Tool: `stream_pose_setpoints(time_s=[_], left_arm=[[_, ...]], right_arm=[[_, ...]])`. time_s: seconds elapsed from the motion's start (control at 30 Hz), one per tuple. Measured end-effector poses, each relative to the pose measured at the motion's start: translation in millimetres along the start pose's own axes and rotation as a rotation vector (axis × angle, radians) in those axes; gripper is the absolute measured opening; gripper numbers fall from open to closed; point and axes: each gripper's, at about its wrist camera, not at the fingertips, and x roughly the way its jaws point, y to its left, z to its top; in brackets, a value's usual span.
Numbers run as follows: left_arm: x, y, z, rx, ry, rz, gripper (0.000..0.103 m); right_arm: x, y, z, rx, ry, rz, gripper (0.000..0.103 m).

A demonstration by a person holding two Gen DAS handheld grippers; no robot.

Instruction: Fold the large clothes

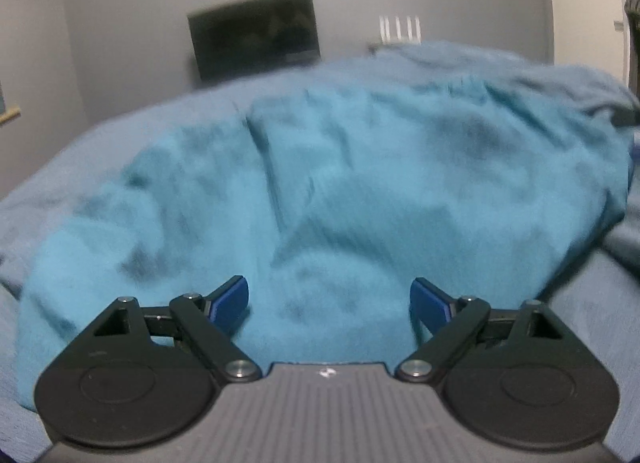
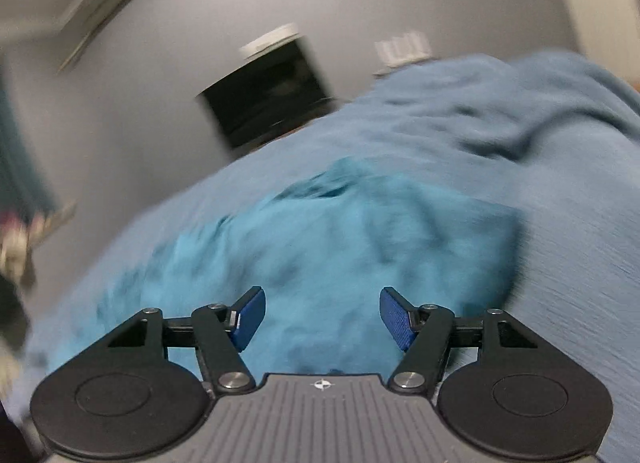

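Observation:
A large bright turquoise garment [image 1: 340, 191] lies crumpled on a grey-blue bedsheet [image 1: 48, 191]. It fills the middle of the left wrist view and shows in the right wrist view [image 2: 320, 239] too. My left gripper [image 1: 330, 303] is open, its blue fingertips [image 1: 234, 299] wide apart just above the garment's near edge, holding nothing. My right gripper [image 2: 322, 317] is open too, its blue fingertips [image 2: 250, 315] spread over the near part of the garment. Both views are motion-blurred.
The bedsheet [image 2: 560, 263] extends to the right and bunches into folds at the far right [image 2: 500, 115]. A dark screen [image 1: 256, 35] hangs on the grey wall behind the bed. A white ribbed object [image 1: 400, 29] stands past the bed's far edge.

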Motion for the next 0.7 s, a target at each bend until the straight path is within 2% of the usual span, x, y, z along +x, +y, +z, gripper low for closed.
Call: stream_pose_setpoints(time_s=[0.07, 0.13, 0.3, 0.43, 0.57, 0.7], left_arm=[[-8.7, -4.8, 7.4, -0.020, -0.060, -0.022, 0.089], [-13.4, -11.0, 14.9, -0.051, -0.081, -0.055, 0.089], [0.8, -36.6, 23.5, -0.032, -0.036, -0.122, 0.089], [17.0, -38.6, 17.8, -0.046, 0.004, -0.147, 0.090], [27.1, -25.8, 11.7, -0.128, 0.023, -0.186, 0.095], [30.3, -26.5, 6.9, -0.127, 0.027, -0.189, 0.096]], right_arm=[[-5.7, -14.7, 1.2, 0.076, -0.005, -0.049, 0.065], [-4.6, -26.3, 2.3, 0.151, 0.019, -0.083, 0.060], [18.6, -22.9, -3.6, 0.118, 0.136, -0.135, 0.061], [34.3, -21.8, -5.6, 0.111, 0.220, -0.165, 0.061], [58.6, -27.4, -8.6, 0.126, 0.266, -0.158, 0.065], [78.2, -45.6, -10.3, 0.249, 0.211, -0.073, 0.073]])
